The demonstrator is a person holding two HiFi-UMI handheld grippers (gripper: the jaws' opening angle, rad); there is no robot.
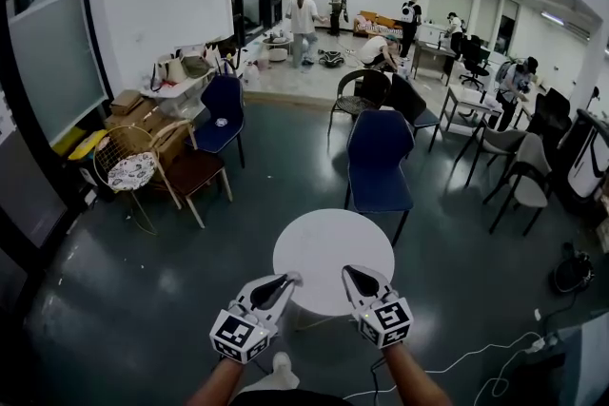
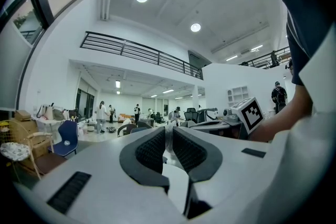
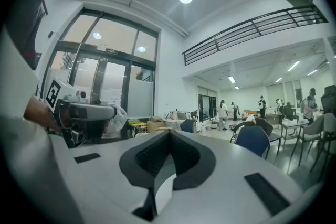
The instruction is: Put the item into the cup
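Neither a cup nor an item shows in any view. A round white table [image 1: 333, 247] stands bare in front of me. My left gripper [image 1: 288, 280] hovers over the table's near left edge. In the left gripper view its jaws [image 2: 168, 131] stand a narrow slit apart with nothing between them. Over the near right edge hangs my right gripper [image 1: 348, 271]. The right gripper view shows its dark pads [image 3: 169, 134] meeting at the tips, holding nothing. Each gripper also appears at the side of the other's view.
A blue chair [image 1: 379, 157] stands just beyond the table. Further left are a wooden chair [image 1: 195, 171], a wire chair [image 1: 128, 168] and another blue chair [image 1: 222, 112]. White cables [image 1: 476, 361] trail on the dark floor at the right. Several people work at the far end of the room.
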